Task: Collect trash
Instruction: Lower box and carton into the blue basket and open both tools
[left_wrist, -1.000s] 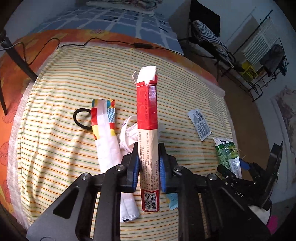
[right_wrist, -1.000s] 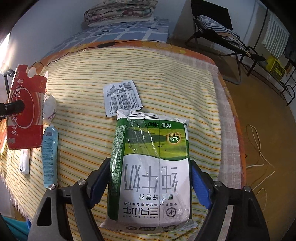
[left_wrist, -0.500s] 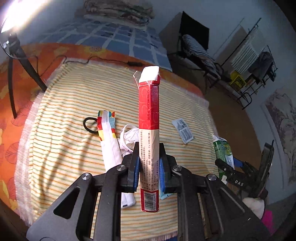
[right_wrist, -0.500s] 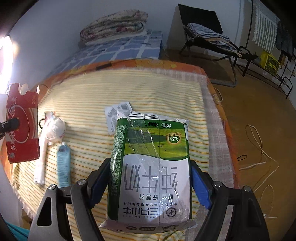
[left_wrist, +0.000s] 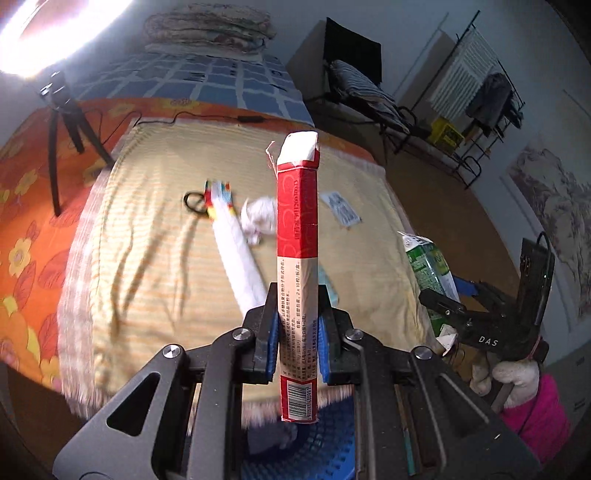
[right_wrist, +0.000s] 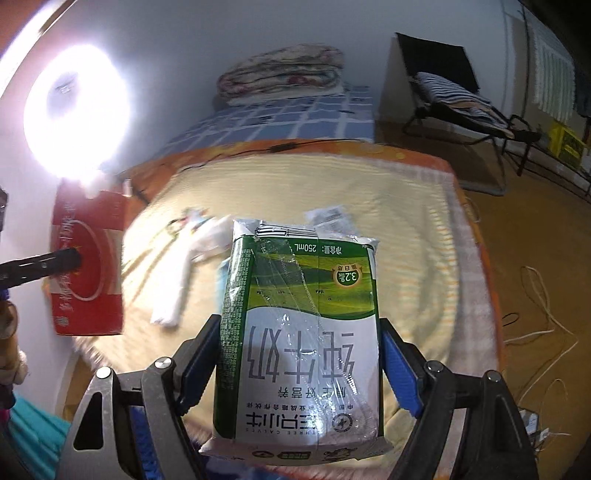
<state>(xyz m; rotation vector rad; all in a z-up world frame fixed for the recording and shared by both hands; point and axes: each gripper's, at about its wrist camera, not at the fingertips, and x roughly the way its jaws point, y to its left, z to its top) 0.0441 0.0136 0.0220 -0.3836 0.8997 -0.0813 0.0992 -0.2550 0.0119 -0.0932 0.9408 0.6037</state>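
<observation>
While we looked along the left gripper (left_wrist: 297, 332), its jaws were clamped narrow on a flattened red carton (left_wrist: 297, 258), which stood upright in the middle of the frame with its barcode end hanging below the blue pads (left_wrist: 272, 345). At the bottom of that view a blue ribbed surface (left_wrist: 332, 443) showed beneath the carton (we could not tell what it belonged to). In the right wrist view the right gripper (right_wrist: 299, 354) held a green and white milk pack (right_wrist: 303, 332) across its width, jaws spread wide around it, the print upside down to us. We saw the same pack at the right edge of the left view, gripped by the black tool in a white-gloved hand (left_wrist: 513, 380).

Farther off, in the centre of the left view, the striped yellow cloth (left_wrist: 147, 266) carried the trash not yet collected: a long white wrapper with a coloured end (left_wrist: 236, 243), a crumpled white wad (left_wrist: 258, 218) just beside it, a black ring (left_wrist: 194, 202) touching the coloured end, a pale blue packet (left_wrist: 327, 282) partly hidden behind the carton, and a printed sachet (left_wrist: 341, 208) towards the right.

Beyond the cloth lay an orange flowered sheet (left_wrist: 26, 221) at left, a tripod (left_wrist: 62, 122) at upper left, then a blue checked bed (left_wrist: 207, 83) with folded quilts (left_wrist: 207, 31) at top.
</observation>
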